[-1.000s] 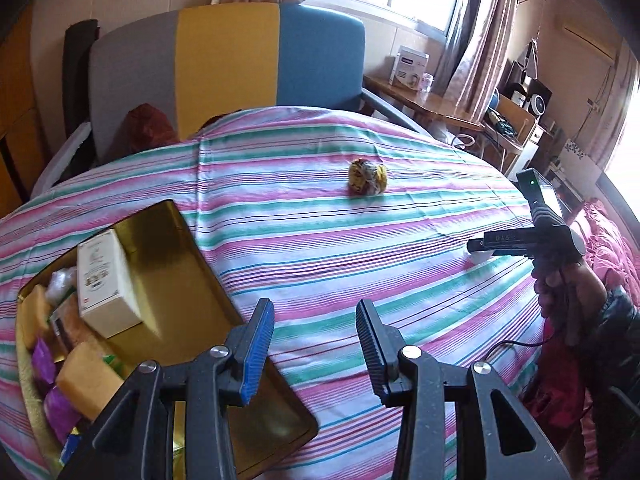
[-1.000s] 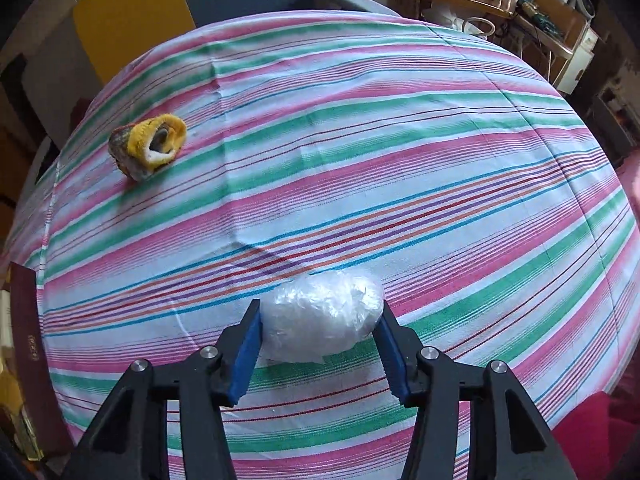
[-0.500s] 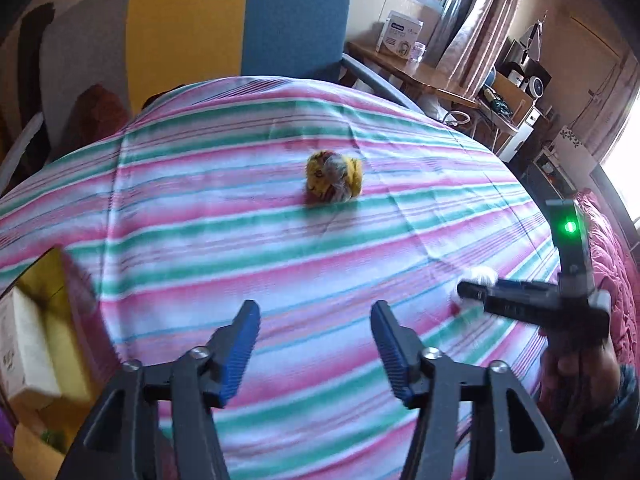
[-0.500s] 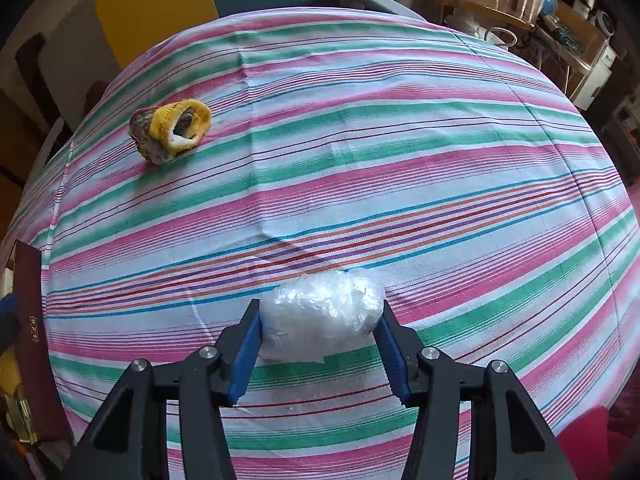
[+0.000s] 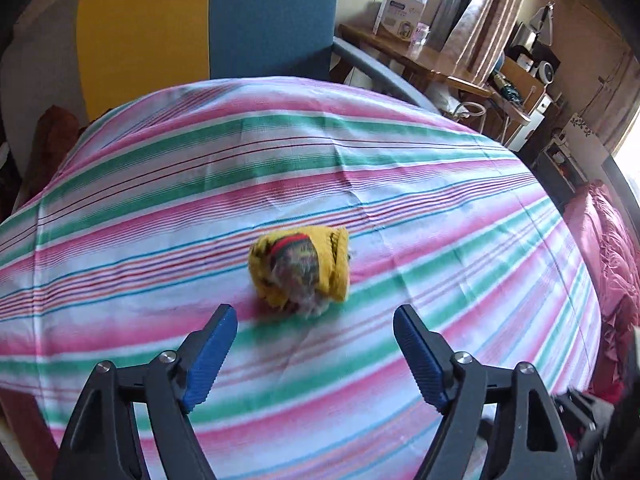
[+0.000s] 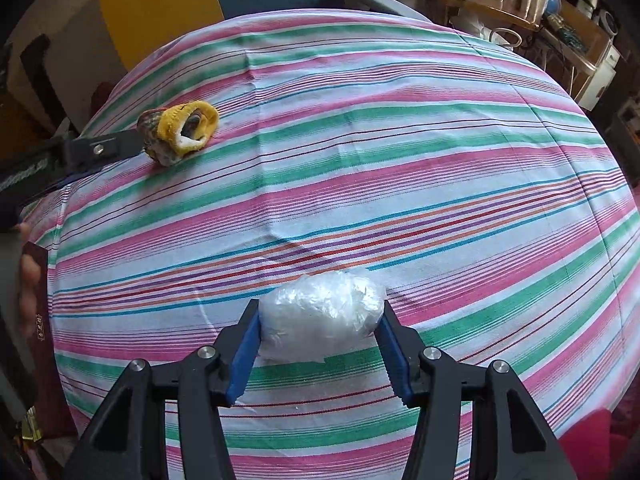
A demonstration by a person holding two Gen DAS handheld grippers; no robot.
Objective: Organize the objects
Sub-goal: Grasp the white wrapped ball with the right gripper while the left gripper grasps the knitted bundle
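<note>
A rolled yellow sock ball (image 5: 300, 268) lies on the striped tablecloth (image 5: 320, 152). My left gripper (image 5: 314, 312) hovers just short of it, its jaws opening wide with nothing between them. The right wrist view shows the sock ball (image 6: 180, 130) at the far left, with the left gripper's fingers (image 6: 100, 148) beside it. My right gripper (image 6: 320, 308) is shut on a white crumpled plastic bundle (image 6: 324, 296) resting on the cloth near the table's front edge. Both blue pads press its sides.
A chair with yellow and blue panels (image 5: 208, 20) stands behind the table. At the back right, a wooden side table (image 5: 420, 56) carries a box. Pink bedding (image 5: 612, 248) lies to the right. A dark red box edge (image 6: 36, 300) shows at the table's left.
My left gripper swung right, away from the gold tray, which left its view, and came down close to the sock ball while its jaws widened. The right gripper stayed put on the plastic bundle.
</note>
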